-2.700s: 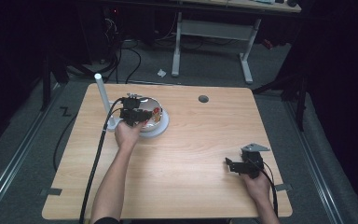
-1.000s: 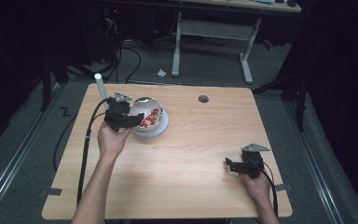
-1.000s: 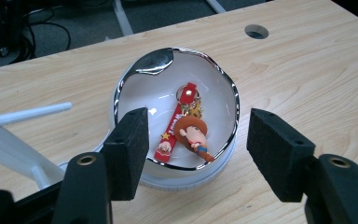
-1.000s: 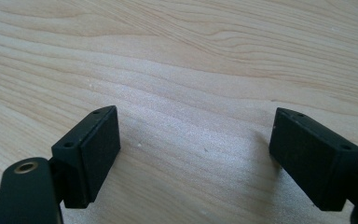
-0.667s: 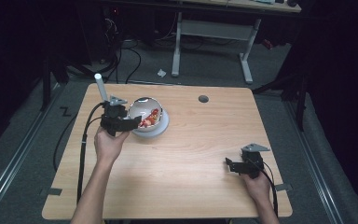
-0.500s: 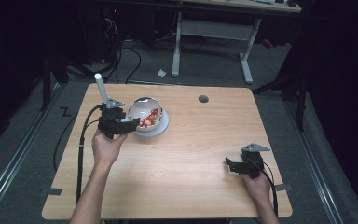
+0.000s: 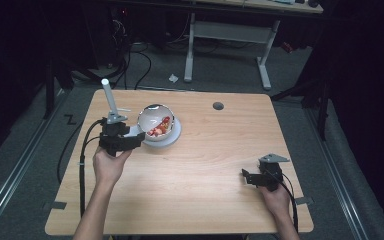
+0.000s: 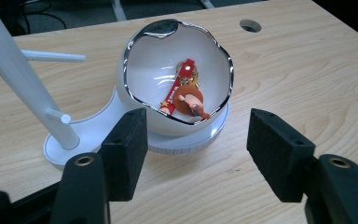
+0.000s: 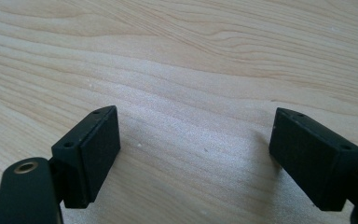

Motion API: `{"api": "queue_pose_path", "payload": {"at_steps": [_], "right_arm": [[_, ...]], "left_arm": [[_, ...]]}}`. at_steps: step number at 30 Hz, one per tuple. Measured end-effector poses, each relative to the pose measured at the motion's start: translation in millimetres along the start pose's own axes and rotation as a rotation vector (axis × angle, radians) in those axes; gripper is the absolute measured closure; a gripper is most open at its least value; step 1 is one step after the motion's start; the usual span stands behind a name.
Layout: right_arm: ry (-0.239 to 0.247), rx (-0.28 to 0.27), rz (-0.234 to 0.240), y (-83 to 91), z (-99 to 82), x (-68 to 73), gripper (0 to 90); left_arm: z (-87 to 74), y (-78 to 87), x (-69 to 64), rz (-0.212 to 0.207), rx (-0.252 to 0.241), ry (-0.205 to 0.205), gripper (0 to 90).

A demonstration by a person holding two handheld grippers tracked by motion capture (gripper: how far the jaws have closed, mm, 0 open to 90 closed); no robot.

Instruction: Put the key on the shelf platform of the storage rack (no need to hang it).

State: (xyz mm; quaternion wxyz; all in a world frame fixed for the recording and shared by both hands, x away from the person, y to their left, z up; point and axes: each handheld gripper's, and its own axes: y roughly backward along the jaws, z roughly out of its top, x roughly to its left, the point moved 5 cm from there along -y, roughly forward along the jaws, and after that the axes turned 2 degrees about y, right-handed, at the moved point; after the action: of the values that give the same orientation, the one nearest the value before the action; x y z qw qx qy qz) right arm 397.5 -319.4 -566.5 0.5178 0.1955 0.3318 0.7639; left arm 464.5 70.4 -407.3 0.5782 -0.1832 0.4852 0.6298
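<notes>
A white egg-shaped bowl (image 7: 156, 120) (image 8: 175, 77) with a chrome rim stands on a white base at the table's back left. Inside it lies a red strap with a small orange figure keychain (image 8: 185, 95) (image 7: 160, 127). A white post (image 7: 109, 100) (image 8: 25, 79) rises from the same base beside the bowl. My left gripper (image 7: 139, 139) (image 8: 198, 149) is open, just in front of the base, with nothing between its jaws. At the table's front right my right gripper (image 7: 246, 176) (image 9: 196, 149) hovers low over bare wood, open and holding nothing.
A round cable hole (image 7: 218, 106) (image 8: 251, 24) sits in the tabletop at the back. Another desk's white legs (image 7: 225, 32) stand on the floor beyond. Black cables (image 7: 82, 165) trail off the left edge from the left gripper.
My left gripper has drawn back out of the bowl toward the front left and now sits lower, in front of the base. The right gripper has stayed put.
</notes>
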Motion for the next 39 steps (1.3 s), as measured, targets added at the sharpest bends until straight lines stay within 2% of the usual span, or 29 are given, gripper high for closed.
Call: {"api": "queue_pose_path", "payload": {"at_steps": [13, 14, 19, 27, 28, 30, 32, 39], "right_arm": [[0.000, 0.000, 0.000, 0.0, 0.0, 0.0, 16.1], [0.000, 0.000, 0.000, 0.0, 0.0, 0.0, 16.1], [0.000, 0.000, 0.000, 0.0, 0.0, 0.0, 16.2], [0.000, 0.000, -0.001, 0.1, -0.1, 0.0, 16.1], [0.000, 0.000, -0.001, 0.1, -0.1, 0.1, 16.1], [0.000, 0.000, -0.001, 0.1, -0.1, 0.0, 16.1], [0.000, 0.000, -0.001, 0.1, -0.1, 0.1, 16.1], [0.000, 0.000, -0.001, 0.1, -0.1, 0.1, 16.1]], "left_arm": [[0.9, 12.8, 7.7, -0.006, -0.001, 0.022, 38.8], [1.2, 13.9, 9.0, -0.013, 0.000, 0.007, 38.8], [0.9, 19.0, 11.0, -0.011, -0.007, 0.030, 38.8], [-1.3, 23.6, 16.9, -0.025, -0.003, 0.019, 38.8], [-1.6, 25.1, 17.5, -0.023, -0.002, 0.034, 38.8], [-1.5, 26.4, 18.7, -0.026, -0.003, 0.035, 38.8], [-1.6, 27.8, 21.7, -0.028, -0.005, 0.023, 38.7], [-1.5, 29.9, 26.1, -0.022, -0.007, 0.045, 38.8]]}}
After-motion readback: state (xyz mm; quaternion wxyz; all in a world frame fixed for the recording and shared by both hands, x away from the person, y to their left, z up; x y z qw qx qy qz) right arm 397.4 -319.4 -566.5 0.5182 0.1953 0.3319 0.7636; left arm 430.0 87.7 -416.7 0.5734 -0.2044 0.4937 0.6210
